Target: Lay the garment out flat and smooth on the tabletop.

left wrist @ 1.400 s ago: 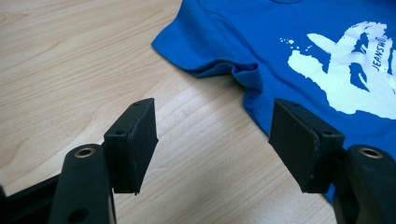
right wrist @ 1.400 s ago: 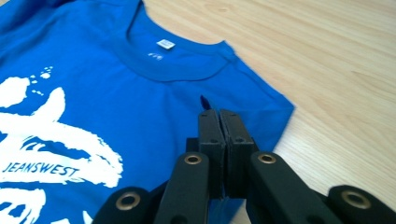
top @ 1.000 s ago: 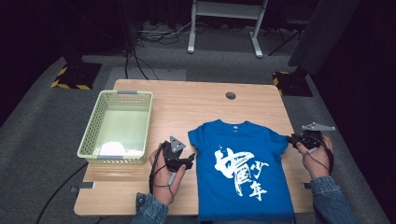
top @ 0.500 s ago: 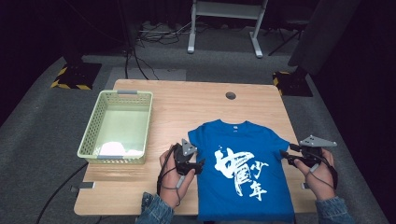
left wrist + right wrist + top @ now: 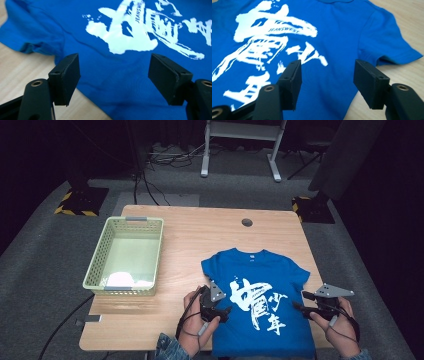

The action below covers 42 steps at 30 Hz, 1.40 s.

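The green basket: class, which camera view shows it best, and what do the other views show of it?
The high view: the green basket sits whole at the table's left. Both gripper views look across the blue T-shirt instead.

A: What stands around the wooden table (image 5: 175, 330)?
B: Grey carpet (image 5: 45, 285) all round it. Beyond its far edge, a white metal stand (image 5: 242, 140) with cables (image 5: 170, 155) beside it.
A: And the light?
B: The table is lit; the room behind it is dark. Yellow-black striped bases (image 5: 80, 202) flank its far corners.

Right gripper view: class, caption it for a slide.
Open tongs poised above the blue T-shirt beside its white print.
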Motion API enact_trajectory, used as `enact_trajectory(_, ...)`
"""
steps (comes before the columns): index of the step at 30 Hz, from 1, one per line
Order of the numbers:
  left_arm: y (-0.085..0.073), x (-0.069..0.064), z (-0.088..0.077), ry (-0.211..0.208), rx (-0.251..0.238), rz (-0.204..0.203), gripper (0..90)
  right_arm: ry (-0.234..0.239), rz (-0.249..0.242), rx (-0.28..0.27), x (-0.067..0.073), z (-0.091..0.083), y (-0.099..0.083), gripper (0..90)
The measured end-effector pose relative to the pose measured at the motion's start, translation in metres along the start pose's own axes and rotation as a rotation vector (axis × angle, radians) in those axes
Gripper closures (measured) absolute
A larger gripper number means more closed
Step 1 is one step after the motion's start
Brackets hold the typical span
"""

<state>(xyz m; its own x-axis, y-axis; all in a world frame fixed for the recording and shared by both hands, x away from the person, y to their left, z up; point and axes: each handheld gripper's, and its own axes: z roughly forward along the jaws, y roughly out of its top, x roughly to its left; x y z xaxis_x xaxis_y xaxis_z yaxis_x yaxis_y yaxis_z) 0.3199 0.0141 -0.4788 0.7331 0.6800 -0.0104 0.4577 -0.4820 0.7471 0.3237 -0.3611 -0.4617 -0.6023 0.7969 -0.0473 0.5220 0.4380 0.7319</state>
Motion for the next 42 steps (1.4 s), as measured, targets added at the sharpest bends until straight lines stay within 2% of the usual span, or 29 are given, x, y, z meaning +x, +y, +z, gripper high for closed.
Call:
enact_trajectory(8,-0.009,-0.016,0.003,-0.034,0.052,0.040,24.5,0.030,-0.021,0.028,0.012,0.000,-0.014,37.7)
enact_trajectory(13,-0.013,-0.024,0.012,-0.057,0.120,0.059,26.8,0.066,-0.030,0.057,0.018,0.010,-0.025,37.4)
enact_trajectory(14,-0.013,-0.024,0.014,-0.055,0.133,0.063,27.1,0.072,-0.031,0.068,0.018,0.014,-0.028,37.4)
enact_trajectory(16,-0.015,-0.023,0.018,-0.038,0.128,0.065,27.5,0.075,-0.034,0.082,0.019,0.020,-0.030,36.4)
enact_trajectory(17,-0.014,-0.022,0.018,-0.036,0.131,0.061,27.4,0.074,-0.033,0.070,0.019,0.023,-0.030,35.9)
enact_trajectory(21,-0.013,-0.009,0.020,-0.024,0.121,0.045,27.7,0.069,-0.026,0.042,0.017,0.031,-0.025,35.2)
enact_trajectory(26,-0.015,0.010,0.019,-0.004,0.099,0.028,27.7,0.070,-0.029,0.047,0.018,0.044,-0.013,34.5)
enact_trajectory(30,-0.013,0.022,0.020,0.002,0.109,0.026,27.7,0.072,-0.031,0.045,0.016,0.056,-0.002,34.0)
enact_trajectory(38,-0.007,0.048,0.025,0.017,0.101,0.014,27.6,0.077,-0.033,0.027,0.008,0.080,0.019,33.6)
enact_trajectory(42,-0.004,0.058,0.030,0.023,0.091,0.008,27.6,0.076,-0.034,0.020,0.000,0.091,0.030,33.6)
